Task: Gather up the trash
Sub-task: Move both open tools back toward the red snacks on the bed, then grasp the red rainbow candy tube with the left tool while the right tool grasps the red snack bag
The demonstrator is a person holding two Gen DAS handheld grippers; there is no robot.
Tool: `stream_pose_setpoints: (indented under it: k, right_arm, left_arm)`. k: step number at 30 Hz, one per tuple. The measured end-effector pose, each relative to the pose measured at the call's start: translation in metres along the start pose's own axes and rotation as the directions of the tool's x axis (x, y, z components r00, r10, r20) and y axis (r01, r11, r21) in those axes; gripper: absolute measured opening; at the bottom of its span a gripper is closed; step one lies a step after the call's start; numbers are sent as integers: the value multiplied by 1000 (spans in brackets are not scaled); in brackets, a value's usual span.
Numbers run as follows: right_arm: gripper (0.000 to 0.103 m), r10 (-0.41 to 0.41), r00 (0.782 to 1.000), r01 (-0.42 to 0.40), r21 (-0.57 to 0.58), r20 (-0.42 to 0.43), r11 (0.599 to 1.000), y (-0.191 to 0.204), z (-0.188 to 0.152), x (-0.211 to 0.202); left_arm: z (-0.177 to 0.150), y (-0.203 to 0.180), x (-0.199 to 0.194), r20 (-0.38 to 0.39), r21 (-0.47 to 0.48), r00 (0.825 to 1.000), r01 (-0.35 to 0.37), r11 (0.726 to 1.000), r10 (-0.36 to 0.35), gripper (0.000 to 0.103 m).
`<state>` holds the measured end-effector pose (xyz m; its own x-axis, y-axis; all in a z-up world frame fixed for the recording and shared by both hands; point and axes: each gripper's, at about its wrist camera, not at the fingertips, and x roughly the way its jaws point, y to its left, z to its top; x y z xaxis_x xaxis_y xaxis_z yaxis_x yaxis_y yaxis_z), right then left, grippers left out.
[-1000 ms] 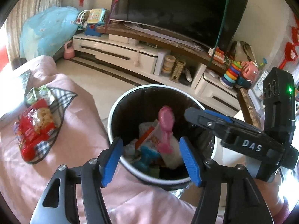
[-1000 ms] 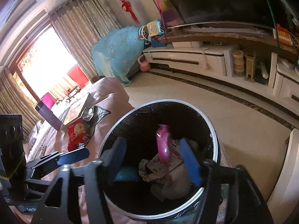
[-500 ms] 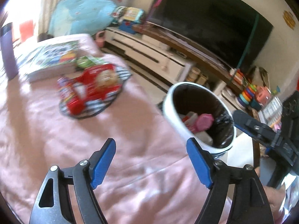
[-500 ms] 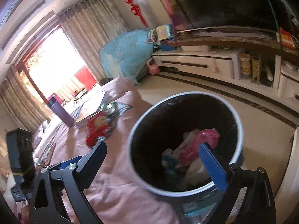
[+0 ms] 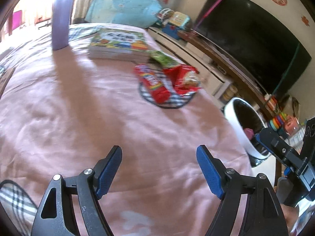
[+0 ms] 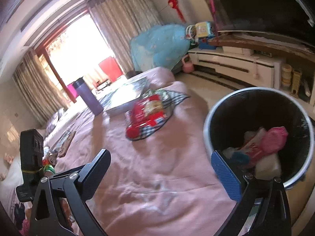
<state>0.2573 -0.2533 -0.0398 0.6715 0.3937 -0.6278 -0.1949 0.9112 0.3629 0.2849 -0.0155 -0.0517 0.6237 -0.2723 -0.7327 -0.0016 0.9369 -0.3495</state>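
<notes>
No legible text on the blurred snack wrappers (image 5: 169,82) or book cover (image 5: 118,41).

left gripper (image 5: 158,169): black frame showing silver screws, blue ribbed pads | right gripper (image 6: 160,170): matching black frame, blue pad, silver screws showing

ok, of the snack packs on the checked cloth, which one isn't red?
The green pack, at the cloth's far end beside the books. The long tube-shaped pack and the crumpled bag are red.

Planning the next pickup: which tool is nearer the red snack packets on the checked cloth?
Hard to call; neither is close. The left tool faces the red snack packets across bare pink cover; the right tool sits beside the bin, also well short.
</notes>
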Motion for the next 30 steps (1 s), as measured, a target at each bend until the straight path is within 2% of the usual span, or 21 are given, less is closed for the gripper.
stream_pose_setpoints:
  k: [6, 13, 21, 24, 30]
  right_arm:
    - [102, 8, 999, -8, -11, -36, 1000, 12, 4, 28]
    - [102, 11, 999, -13, -42, -46, 999, 19, 23, 52]
    - [87, 12, 999, -12, -10, -53, 1000, 5, 41, 68]
    - [81, 15, 998, -15, 1, -55, 1000, 1, 44, 71]
    - [75, 21, 998, -20, 16, -62, 1000, -7, 50, 79]
  left_arm:
    - [6, 20, -2, 0, -33, 1000, -15, 999, 15, 78]
    - [32, 21, 8, 8, -24, 999, -46, 999, 47, 78]
    - [74, 4, 60, -18, -29, 999, -40, 999, 39, 78]
    - [89, -1, 83, -27, -26, 998, -57, 998, 56, 78]
    - [106, -10, 126, -60, 34, 991, -119, 992, 121, 75]
